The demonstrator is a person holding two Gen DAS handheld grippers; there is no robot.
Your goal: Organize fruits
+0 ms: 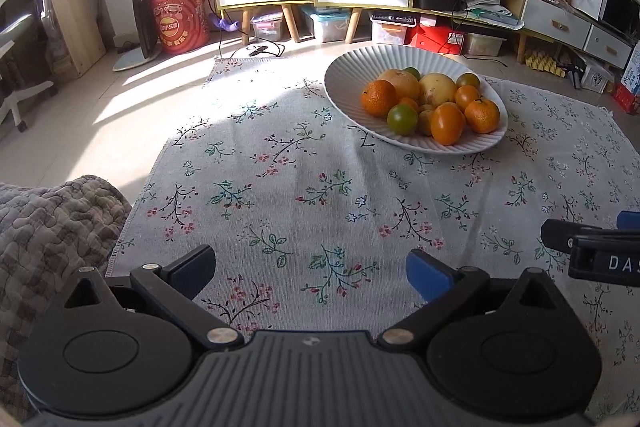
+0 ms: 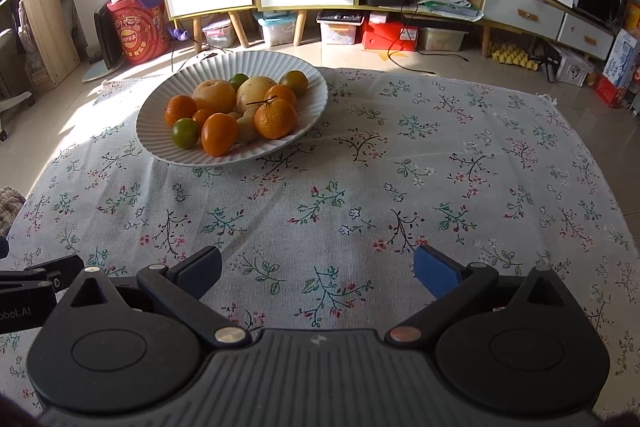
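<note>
One plate (image 2: pixel 160 143) (about a dozen fruits (image 2: pixel 219 133))

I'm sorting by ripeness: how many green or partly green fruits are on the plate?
3 green fruits: one at the front left of the plate, one at the back between the two large fruits, one partly orange at back right. Others may hide under the pile.

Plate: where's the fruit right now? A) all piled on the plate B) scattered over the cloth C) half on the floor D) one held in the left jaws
A: every fruit sits on the plate; the cloth around it is bare, and both grippers, left and right, are open and hold nothing.
</note>
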